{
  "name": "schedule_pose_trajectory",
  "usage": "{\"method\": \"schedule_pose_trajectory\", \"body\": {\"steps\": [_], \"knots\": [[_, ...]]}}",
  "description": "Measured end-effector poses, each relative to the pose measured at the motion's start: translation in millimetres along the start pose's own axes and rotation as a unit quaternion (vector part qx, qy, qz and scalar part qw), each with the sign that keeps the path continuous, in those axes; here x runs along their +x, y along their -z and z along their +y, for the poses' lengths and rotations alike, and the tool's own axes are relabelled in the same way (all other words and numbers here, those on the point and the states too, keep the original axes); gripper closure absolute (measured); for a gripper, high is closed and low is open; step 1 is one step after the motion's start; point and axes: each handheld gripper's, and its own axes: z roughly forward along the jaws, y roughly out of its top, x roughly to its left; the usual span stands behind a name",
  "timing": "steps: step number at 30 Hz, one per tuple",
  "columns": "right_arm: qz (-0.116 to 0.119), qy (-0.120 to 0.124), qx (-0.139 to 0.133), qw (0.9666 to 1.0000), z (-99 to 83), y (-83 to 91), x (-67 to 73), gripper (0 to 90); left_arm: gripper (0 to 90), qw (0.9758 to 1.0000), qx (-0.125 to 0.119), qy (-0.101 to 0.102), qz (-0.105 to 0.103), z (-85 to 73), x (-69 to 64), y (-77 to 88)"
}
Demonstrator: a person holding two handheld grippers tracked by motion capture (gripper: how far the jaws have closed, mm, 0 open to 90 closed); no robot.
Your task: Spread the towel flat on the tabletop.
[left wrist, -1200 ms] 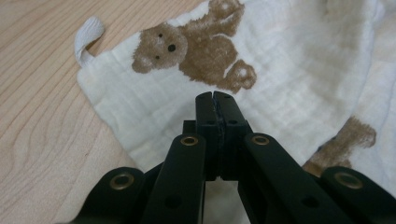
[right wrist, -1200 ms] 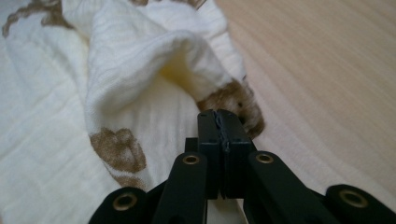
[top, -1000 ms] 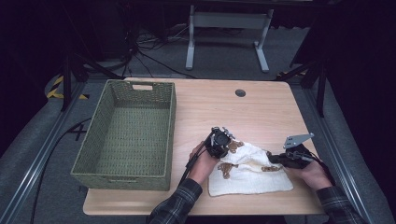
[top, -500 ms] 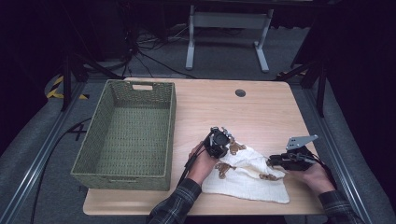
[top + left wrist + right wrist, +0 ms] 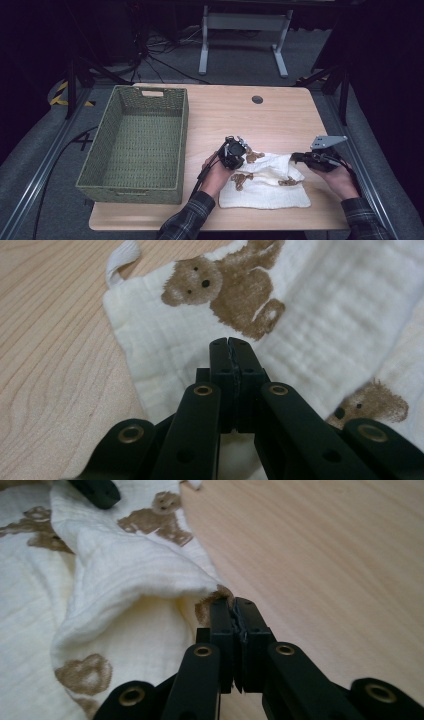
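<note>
A white cloth [image 5: 265,192] printed with brown bears lies on the front right of the wooden table [image 5: 280,120]. My left gripper [image 5: 242,154] rests at the cloth's back left part. In the left gripper view its jaws [image 5: 230,342] are shut tight over the flat cloth [image 5: 320,305], with nothing visible between them. My right gripper [image 5: 295,158] is at the cloth's right edge. Its jaws have just been closing, and in the right gripper view the right gripper [image 5: 234,602] pinches a bear-printed corner, raising the cloth [image 5: 125,565] into a fold.
A green woven basket [image 5: 182,135] stands empty on the left half of the table. A round cable hole [image 5: 257,99] sits near the back edge. In the right gripper view the tip of the other gripper [image 5: 97,490] shows at the top left, on the cloth.
The right gripper has risen a little with the cloth's right edge, which now stands up in a fold. The left gripper has kept still.
</note>
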Motion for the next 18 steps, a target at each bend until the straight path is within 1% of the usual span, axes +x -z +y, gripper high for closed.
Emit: {"method": "schedule_pose_trajectory", "body": {"steps": [1,3,4,6,7,8,9,11,12,13,14,15,17,18], "knots": [[-0.006,-0.001,-0.004,1.0,1.3,2.2,-2.5,88.2,89.8,1.0,0.004,-0.003,-0.002,0.4,0.8,0.6],[-0.019,0.003,-0.014,0.9997,5.0,5.4,-7.0,88.2,89.8,1.0,0.003,-0.005,0.002,0.7,1.1,0.2],[-0.025,0.008,-0.02,0.9995,7.7,5.7,-8.8,88.2,89.8,1.0,0.009,-0.003,0.002,1.1,0.9,1.1],[-0.034,0.019,-0.021,0.999,14.1,2.1,-12.1,88.1,89.8,0.9999,0.007,-0.005,0.015,0.8,0.2,1.0],[-0.039,0.026,-0.026,0.9985,16.7,-0.9,-14.0,88.0,89.8,0.9999,0.011,-0.004,0.013,0.8,1.6,1.9],[-0.041,0.025,-0.022,0.9986,19.7,-6.1,-17.4,87.7,89.8,0.9997,0.014,0.0,0.018,0.3,2.4,2.8],[-0.045,0.022,-0.018,0.9986,21.3,-11.1,-20.1,87.2,89.8,0.9996,0.01,0.006,0.025,-0.6,3.8,2.9],[-0.045,0.008,-0.021,0.9988,22.5,-19.7,-25.8,82.4,89.8,0.9996,0.011,0.007,0.026,-0.8,5.3,3.4],[-0.055,0.004,-0.02,0.9983,22.7,-22.1,-28.4,80.4,89.8,0.9989,0.013,0.016,0.043,-2.7,8.8,5.0],[-0.055,-0.001,-0.023,0.9982,22.3,-22.2,-30.0,79.1,89.8,0.9989,0.013,0.016,0.043,-2.7,8.8,5.0],[-0.052,-0.007,-0.025,0.9983,21.9,-20.6,-30.6,77.5,89.7,0.9981,0.018,0.025,0.052,-4.6,14.3,7.9],[-0.049,-0.011,-0.027,0.9984,21.1,-19.0,-30.6,77.4,89.8,0.9977,0.019,0.03,0.057,-5.7,16.9,8.9],[-0.033,-0.016,-0.03,0.9989,18.7,-17.0,-28.5,77.9,89.7,0.9969,0.013,0.045,0.063,-7.9,22.1,9.7],[-0.024,-0.02,-0.029,0.9991,17.6,-17.1,-26.8,78.6,89.7,0.9962,0.013,0.05,0.069,-8.4,23.6,10.2]]}}
